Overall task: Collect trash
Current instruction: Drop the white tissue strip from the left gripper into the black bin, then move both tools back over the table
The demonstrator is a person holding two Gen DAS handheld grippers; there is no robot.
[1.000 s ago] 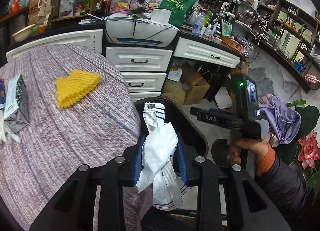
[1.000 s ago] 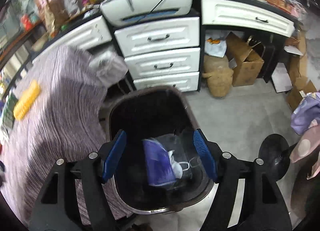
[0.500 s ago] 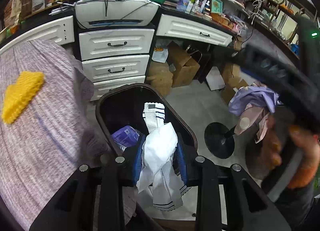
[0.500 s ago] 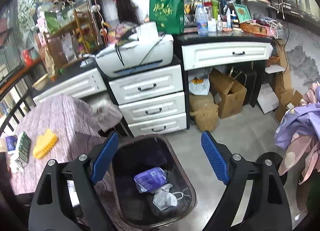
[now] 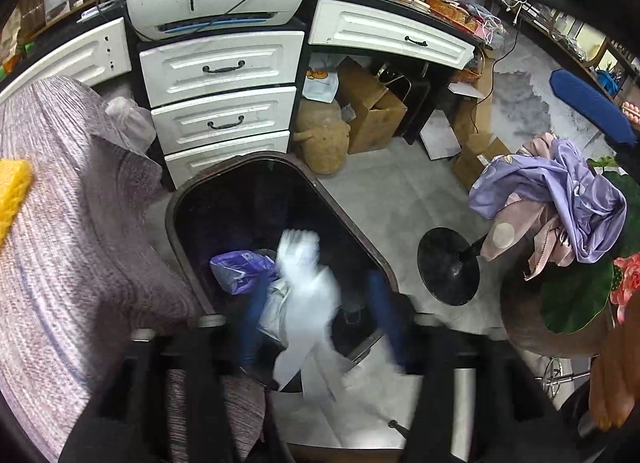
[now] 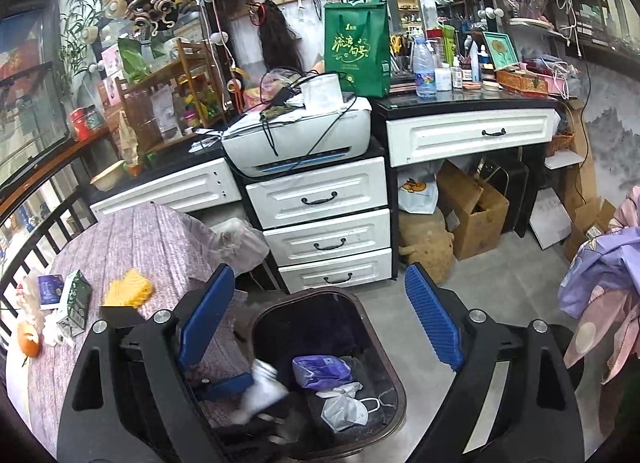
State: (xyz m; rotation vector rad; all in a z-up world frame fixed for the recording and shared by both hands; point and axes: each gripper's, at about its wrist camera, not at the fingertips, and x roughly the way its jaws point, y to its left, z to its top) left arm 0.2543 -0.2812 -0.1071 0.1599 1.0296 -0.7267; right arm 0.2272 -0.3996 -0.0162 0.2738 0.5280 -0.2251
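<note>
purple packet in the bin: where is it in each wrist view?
Left wrist: purple packet lies left of centre, inside the trash bin, beside the blurred white sock.
Right wrist: purple packet sits bottom centre in the bin, above a face mask.
Shared landmark: white printer.

You can read very little here. The clearest lettering is on the green tote bag (image 6: 357,46) standing on the desk behind the printer (image 6: 298,135): four pale Chinese characters in a script hand, which look like 流浪旬号, though the fisheye softens them and you may read them differently, with a small logo above that is too small to make out. The bottle (image 6: 424,67), the cartons on the table (image 6: 132,247) and the purple packet (image 6: 321,371) in the bin (image 6: 394,395) carry print you cannot read.
</note>
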